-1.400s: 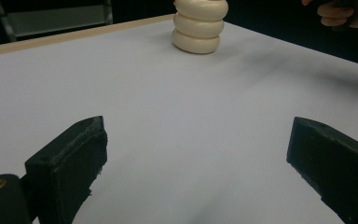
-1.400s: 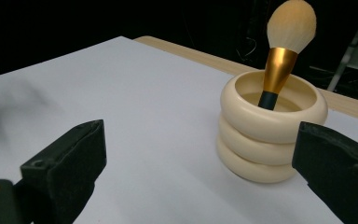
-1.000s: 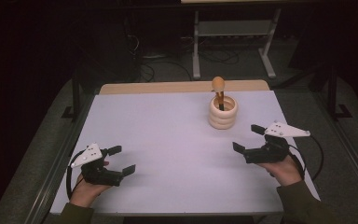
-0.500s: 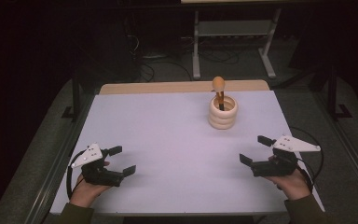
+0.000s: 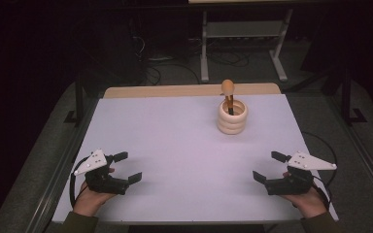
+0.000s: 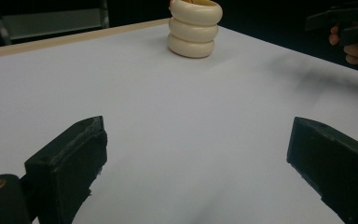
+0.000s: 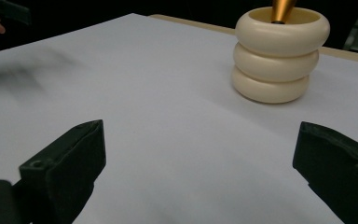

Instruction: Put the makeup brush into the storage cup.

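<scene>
White tabletop [image 5: 175,141] holds a cream ringed holder [image 5: 232,118] with wooden spoon [image 5: 228,88] inside; left gripper [image 5: 127,167] and right gripper [image 5: 270,167] rest spread wide, empty, well apart from it, looks finished or unstarted

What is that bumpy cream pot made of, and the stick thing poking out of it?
The cream pot looks like smooth matte ceramic or plastic: three stacked rounded rings with a soft, even sheen. The spoon standing in it seems to be wood, going by its warm orange-brown colour and dull finish, though painted plastic is possible.
</scene>
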### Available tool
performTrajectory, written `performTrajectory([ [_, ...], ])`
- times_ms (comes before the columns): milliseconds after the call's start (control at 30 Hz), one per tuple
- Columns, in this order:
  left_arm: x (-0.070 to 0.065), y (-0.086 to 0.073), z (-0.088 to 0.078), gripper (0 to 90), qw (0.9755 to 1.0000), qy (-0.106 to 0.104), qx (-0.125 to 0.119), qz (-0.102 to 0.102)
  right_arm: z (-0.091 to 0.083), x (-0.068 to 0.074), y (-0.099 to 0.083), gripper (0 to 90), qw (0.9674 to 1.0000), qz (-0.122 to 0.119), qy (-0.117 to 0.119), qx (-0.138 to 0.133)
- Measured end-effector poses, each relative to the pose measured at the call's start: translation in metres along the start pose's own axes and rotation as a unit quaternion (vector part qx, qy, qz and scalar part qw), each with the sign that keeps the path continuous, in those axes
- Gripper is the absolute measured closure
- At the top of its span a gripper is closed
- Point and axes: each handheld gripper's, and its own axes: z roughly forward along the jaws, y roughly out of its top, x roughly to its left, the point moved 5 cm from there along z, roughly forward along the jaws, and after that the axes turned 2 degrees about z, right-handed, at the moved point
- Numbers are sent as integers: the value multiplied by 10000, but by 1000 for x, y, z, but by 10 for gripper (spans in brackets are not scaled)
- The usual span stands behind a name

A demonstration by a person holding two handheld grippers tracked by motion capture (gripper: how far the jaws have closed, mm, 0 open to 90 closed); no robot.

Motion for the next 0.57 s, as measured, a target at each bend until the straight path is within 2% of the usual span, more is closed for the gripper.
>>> performTrajectory([
  [567, -4, -5, -5, 46, 10000, -16, 9, 1, 2, 1, -5, 19, 10000, -16, 66, 73],
])
